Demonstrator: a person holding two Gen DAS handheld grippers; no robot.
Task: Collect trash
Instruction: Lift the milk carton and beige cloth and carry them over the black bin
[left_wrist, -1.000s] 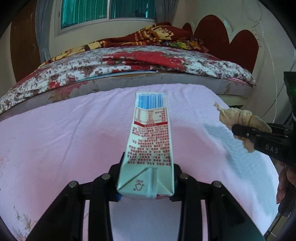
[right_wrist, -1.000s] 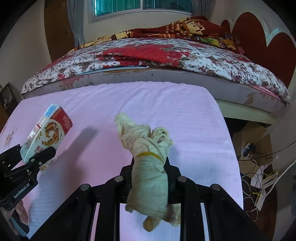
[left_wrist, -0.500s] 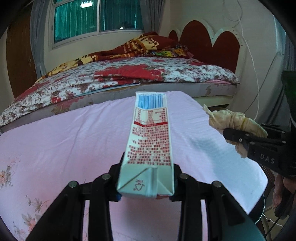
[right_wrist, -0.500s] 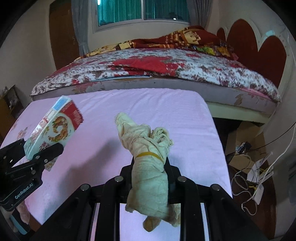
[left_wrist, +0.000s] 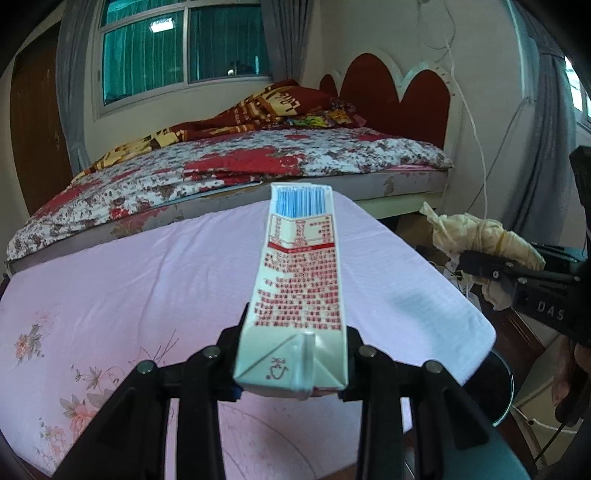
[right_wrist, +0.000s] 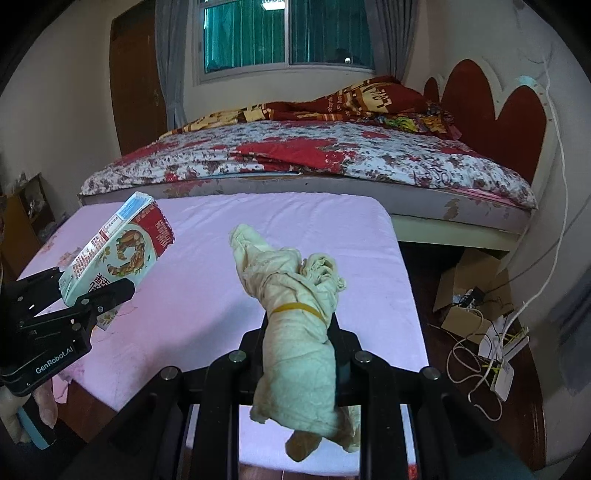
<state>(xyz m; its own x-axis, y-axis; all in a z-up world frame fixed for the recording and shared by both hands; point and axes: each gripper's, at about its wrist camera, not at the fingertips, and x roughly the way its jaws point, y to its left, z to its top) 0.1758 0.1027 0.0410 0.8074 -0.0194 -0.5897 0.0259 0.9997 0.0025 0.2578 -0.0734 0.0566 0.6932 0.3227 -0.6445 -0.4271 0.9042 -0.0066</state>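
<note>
Left gripper (left_wrist: 293, 354): your fingers still pinch the carton (left_wrist: 299, 291), now lifted higher above the pink worktop (left_wrist: 147, 288), nearer its right edge. Right gripper (right_wrist: 300, 354): fingers still clamp the rag bundle (right_wrist: 295, 317), carried up and back over the worktop's near right corner.

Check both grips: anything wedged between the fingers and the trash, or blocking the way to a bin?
Nothing wedged. The left gripper clamps the carton directly, the right gripper the rubber-banded wad of wrapping, both above the pink table. No bin is in either view, so that path cannot be judged.
</note>
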